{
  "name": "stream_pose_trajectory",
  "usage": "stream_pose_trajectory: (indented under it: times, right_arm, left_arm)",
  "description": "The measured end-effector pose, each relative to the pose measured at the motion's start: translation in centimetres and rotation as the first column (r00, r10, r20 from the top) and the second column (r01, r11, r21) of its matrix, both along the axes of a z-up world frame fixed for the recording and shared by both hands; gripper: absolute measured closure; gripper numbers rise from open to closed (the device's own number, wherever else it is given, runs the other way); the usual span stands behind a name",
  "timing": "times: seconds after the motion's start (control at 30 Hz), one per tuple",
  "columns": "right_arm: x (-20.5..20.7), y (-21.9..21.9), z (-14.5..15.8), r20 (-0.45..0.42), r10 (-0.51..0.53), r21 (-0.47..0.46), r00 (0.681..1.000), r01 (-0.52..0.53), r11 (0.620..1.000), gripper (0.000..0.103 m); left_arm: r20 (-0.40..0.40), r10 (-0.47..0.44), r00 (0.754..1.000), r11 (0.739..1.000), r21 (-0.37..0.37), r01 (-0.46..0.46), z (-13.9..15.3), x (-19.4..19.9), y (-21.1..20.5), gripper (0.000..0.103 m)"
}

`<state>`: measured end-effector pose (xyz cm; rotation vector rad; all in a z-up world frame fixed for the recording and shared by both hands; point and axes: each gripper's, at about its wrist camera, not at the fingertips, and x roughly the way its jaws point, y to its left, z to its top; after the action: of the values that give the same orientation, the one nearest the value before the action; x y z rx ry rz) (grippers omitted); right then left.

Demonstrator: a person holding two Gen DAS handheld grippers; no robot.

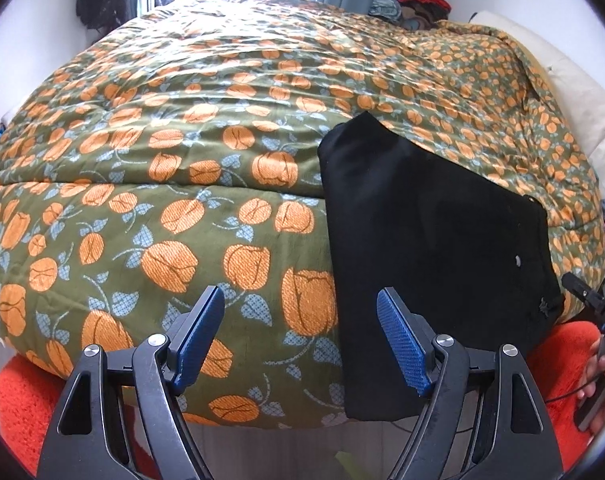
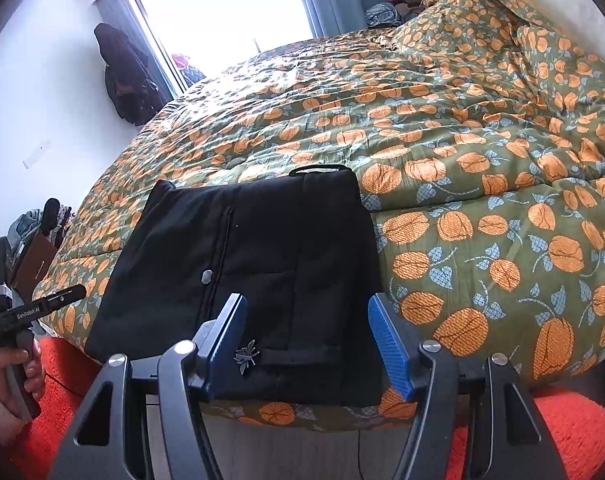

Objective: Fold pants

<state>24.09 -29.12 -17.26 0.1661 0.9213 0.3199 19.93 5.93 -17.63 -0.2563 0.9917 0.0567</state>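
Black pants [image 1: 434,256] lie folded into a compact rectangle at the near edge of the bed, also seen in the right wrist view [image 2: 258,264]. My left gripper [image 1: 300,340] is open and empty, held above the bedspread just left of the pants. My right gripper [image 2: 306,340] is open and empty, hovering over the near edge of the pants, by a small silver emblem [image 2: 246,356]. The left gripper also shows at the left edge of the right wrist view [image 2: 30,312], held in a hand.
The bed has a green quilt with orange flowers [image 1: 182,168]. An orange fluffy rug [image 2: 562,432] lies on the floor below the bed edge. Dark clothes hang on the wall [image 2: 126,80] by the window. A pillow [image 1: 562,92] and piled clothes [image 1: 406,8] sit at the far right.
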Motion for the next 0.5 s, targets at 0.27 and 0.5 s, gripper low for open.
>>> stream_pose_trajectory:
  times: [0.27, 0.5]
  right_arm:
    - [0.2, -0.3, -0.2, -0.008, -0.014, 0.01, 1.0, 0.014, 1.0, 0.04]
    - [0.4, -3.4, 0.5, -0.012, -0.074, 0.165, 0.997, 0.074, 0.984, 0.039]
  left_arm:
    - [-0.012, 0.002, 1.0, 1.0, -0.004, -0.002, -0.4, -0.1, 0.0, 0.023]
    - [-0.024, -0.034, 0.999, 0.975, -0.219, 0.028, -0.4, 0.6, 1.6, 0.023]
